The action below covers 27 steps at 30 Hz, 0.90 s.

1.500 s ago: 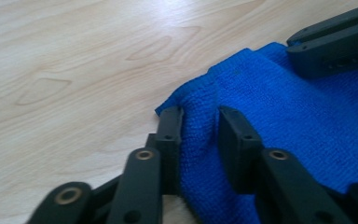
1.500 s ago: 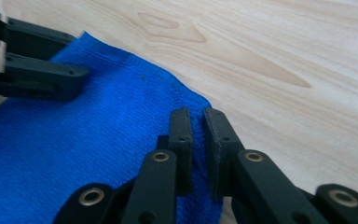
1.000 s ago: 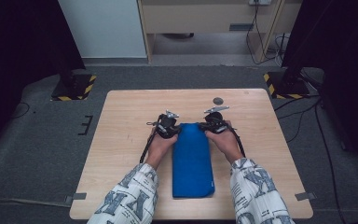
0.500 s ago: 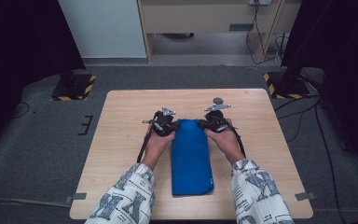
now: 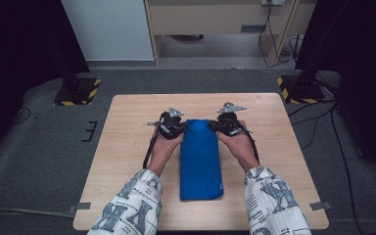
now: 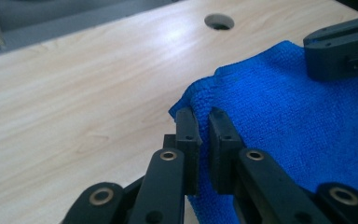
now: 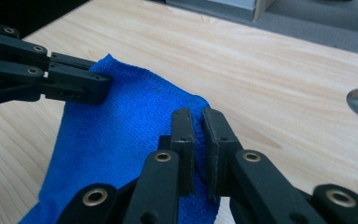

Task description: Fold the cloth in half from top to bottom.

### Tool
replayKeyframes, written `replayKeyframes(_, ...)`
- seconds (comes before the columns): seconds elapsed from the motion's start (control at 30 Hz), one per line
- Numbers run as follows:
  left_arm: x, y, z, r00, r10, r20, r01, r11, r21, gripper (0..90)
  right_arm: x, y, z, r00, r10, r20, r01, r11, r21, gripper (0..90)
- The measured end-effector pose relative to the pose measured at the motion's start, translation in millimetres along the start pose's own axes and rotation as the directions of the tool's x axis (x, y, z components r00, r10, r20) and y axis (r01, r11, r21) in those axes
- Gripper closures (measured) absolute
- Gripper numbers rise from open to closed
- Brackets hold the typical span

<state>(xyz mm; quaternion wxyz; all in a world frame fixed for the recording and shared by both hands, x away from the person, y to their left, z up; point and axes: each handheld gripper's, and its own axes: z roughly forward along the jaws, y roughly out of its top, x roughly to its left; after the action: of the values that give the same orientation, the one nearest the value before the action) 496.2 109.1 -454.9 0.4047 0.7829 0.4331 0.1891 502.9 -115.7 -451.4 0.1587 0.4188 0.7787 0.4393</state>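
A folded blue cloth [image 5: 200,156] lies lengthwise on the middle of the wooden table [image 5: 127,127]. Its far end is raised off the wood. My left gripper [image 5: 181,128] is shut on the cloth's far left corner, and the jaws pinch the blue cloth [image 6: 298,121] edge in the left gripper view [image 6: 201,116]. My right gripper [image 5: 216,125] is shut on the far right corner, with the blue cloth [image 7: 121,130] gripped between its jaws [image 7: 196,116]. Each gripper view also shows the other gripper's jaws on the opposite corner.
A round hole [image 6: 219,21] is cut in the tabletop beyond the cloth. Black stands with yellow-striped bases stand on the floor at the far left [image 5: 76,93] and far right [image 5: 298,90]. Cables trail on the floor at the right.
Both grippers have risen a little, lifting the cloth's far end off the table. The near end of the cloth has stayed flat.
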Motion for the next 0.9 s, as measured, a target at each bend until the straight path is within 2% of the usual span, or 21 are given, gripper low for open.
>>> replayKeyframes(0.07,0.4,2.8,-0.6,0.9999,0.011,-0.004,-0.011,0.9999,0.005,83.9,-0.9,2.6,-1.2,1.0,0.001,-0.005,-0.001,1.0,-0.013,83.6)
replayKeyframes(0.27,1.3,5.1,-4.3,0.9999,0.013,0.001,-0.013,0.9999,0.0,84.4,-0.6,5.2,-3.5,0.9998,-0.012,-0.015,0.012,0.999,-0.035,83.7)
replayKeyframes(0.53,-9.8,7.1,-16.5,0.9993,0.037,0.002,-0.037,0.9988,-0.031,84.4,3.8,2.8,-16.8,0.9994,-0.033,0.001,0.033,0.998,-0.049,83.7)
replayKeyframes(0.9,-21.9,-9.4,-27.2,0.997,0.077,-0.005,-0.077,0.9961,-0.042,84.3,16.0,-14.9,-28.2,0.9983,-0.059,-0.004,0.059,0.997,-0.059,83.7)
